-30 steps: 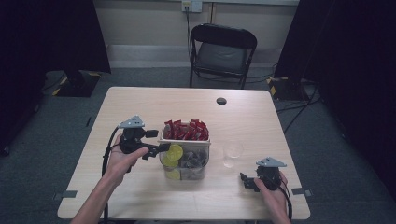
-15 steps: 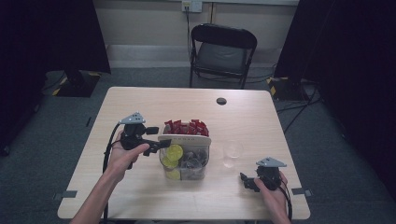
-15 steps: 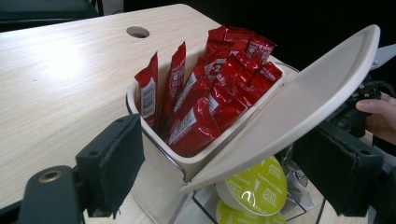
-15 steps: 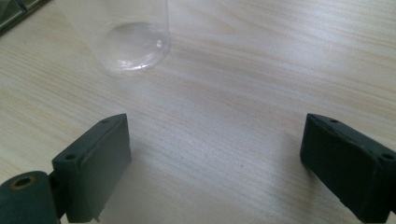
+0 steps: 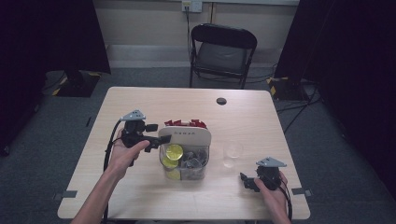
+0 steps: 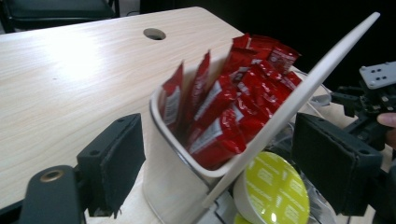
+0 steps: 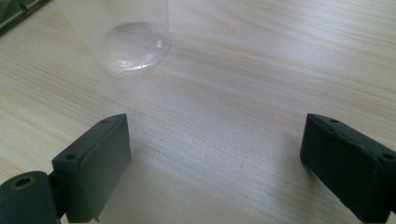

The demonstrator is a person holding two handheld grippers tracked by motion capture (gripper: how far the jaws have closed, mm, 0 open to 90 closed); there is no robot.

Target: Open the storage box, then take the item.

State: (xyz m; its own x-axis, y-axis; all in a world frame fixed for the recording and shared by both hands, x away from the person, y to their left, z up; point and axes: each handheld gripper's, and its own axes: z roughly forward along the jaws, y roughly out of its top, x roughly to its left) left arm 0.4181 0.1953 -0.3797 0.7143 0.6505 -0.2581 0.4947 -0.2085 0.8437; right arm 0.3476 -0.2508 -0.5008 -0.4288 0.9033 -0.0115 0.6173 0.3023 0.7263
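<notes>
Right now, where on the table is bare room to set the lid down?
Free: the far half of the table, left of the small hole, and the near edge before the container. Crowded: between the container, clear cup and right gripper.

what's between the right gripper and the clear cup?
Nothing: in the right gripper view, bare wood of the table runs from the right gripper, jaws wide apart, up to the clear cup.
</notes>
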